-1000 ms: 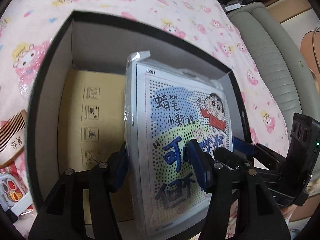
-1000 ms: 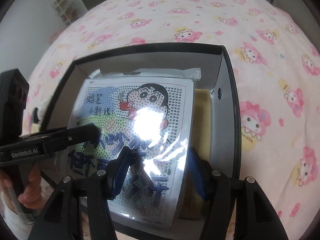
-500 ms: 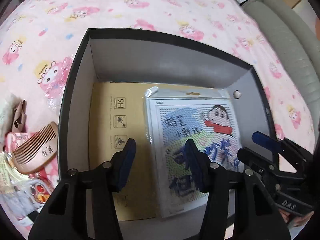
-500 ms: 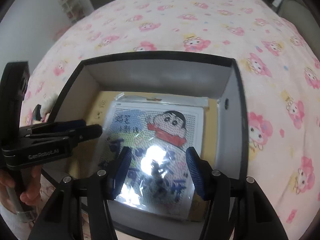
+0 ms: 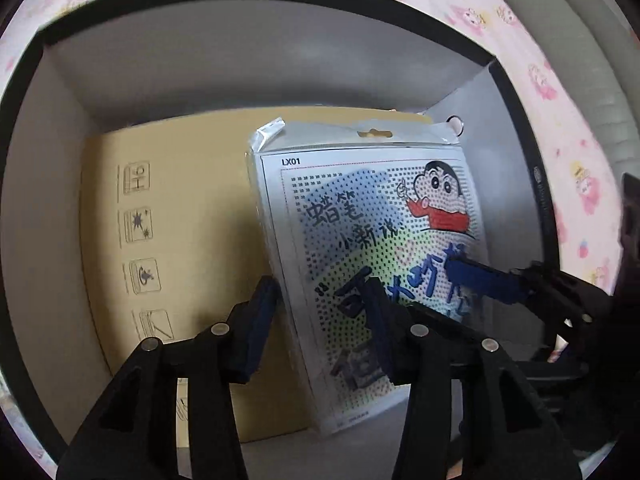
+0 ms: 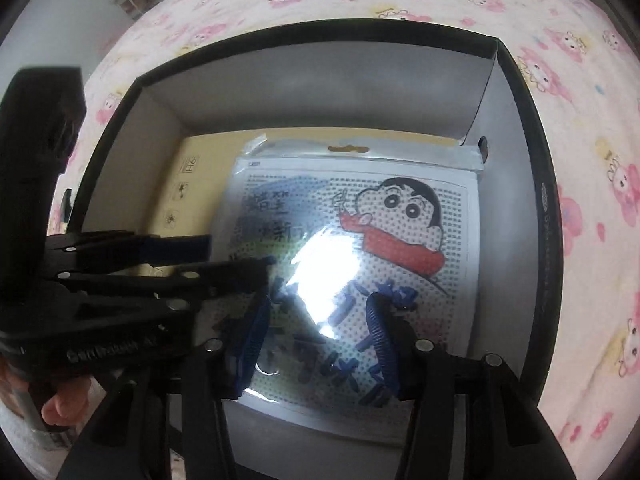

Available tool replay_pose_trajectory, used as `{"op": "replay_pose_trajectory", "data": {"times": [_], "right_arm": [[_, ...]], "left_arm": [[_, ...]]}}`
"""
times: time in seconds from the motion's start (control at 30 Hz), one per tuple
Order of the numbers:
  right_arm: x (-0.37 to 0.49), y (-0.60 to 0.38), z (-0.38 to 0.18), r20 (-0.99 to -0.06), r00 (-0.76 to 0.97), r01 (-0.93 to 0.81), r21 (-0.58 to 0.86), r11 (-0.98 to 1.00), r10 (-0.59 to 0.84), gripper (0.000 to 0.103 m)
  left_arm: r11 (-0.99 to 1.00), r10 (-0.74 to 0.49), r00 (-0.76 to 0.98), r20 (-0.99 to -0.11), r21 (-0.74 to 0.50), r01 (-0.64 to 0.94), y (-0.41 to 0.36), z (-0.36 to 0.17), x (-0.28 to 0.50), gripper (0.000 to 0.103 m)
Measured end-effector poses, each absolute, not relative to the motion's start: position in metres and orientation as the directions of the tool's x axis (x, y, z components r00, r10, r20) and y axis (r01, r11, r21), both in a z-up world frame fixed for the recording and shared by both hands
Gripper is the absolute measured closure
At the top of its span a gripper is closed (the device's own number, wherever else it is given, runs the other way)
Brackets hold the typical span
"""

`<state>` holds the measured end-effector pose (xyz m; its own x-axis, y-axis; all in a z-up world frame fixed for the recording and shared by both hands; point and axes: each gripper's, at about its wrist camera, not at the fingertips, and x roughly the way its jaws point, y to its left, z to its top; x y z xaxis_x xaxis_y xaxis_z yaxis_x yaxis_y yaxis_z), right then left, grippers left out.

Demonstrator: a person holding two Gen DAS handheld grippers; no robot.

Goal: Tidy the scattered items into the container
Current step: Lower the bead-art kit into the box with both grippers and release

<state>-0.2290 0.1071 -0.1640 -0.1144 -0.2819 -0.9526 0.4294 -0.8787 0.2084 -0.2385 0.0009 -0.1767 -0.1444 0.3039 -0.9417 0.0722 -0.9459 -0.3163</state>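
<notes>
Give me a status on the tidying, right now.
Done: the cartoon packet lies inside the box, on a tan carton already there. In hand: nothing; the left gripper and the right gripper hover open over the packet. Left: unknown, since no loose items show in these views.

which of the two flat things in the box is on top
The clear-bagged cartoon bead kit is on top: glossy, printed with a boy in a red scarf, on the box's right side. The plain tan carton with printed icons lies beneath it, showing mostly at the left.
</notes>
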Motion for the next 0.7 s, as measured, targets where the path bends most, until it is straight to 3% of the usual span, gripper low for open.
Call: {"op": "replay_pose_trajectory", "data": {"times": [0.23,0.33,0.7], "right_arm": [[-0.227,0.107,-0.152,-0.949,-0.175,0.452,0.158,-0.878,-0.261,0.058],[-0.24,0.102,-0.15,-0.957,-0.165,0.442,0.145,-0.886,-0.239,0.058],[-0.264,0.106,-0.158,-0.966,-0.089,0.431,0.183,-0.884,-0.244,0.058]], "left_arm": [[-0.904,0.363,-0.223,-0.905,-0.4,0.152,-0.032,-0.162,-0.234,0.059],[-0.906,0.332,-0.201,-0.922,-0.371,0.205,-0.041,-0.165,-0.245,0.076],[-0.908,0.337,-0.165,-0.927,-0.366,0.202,-0.038,-0.178,-0.251,0.08]]}}
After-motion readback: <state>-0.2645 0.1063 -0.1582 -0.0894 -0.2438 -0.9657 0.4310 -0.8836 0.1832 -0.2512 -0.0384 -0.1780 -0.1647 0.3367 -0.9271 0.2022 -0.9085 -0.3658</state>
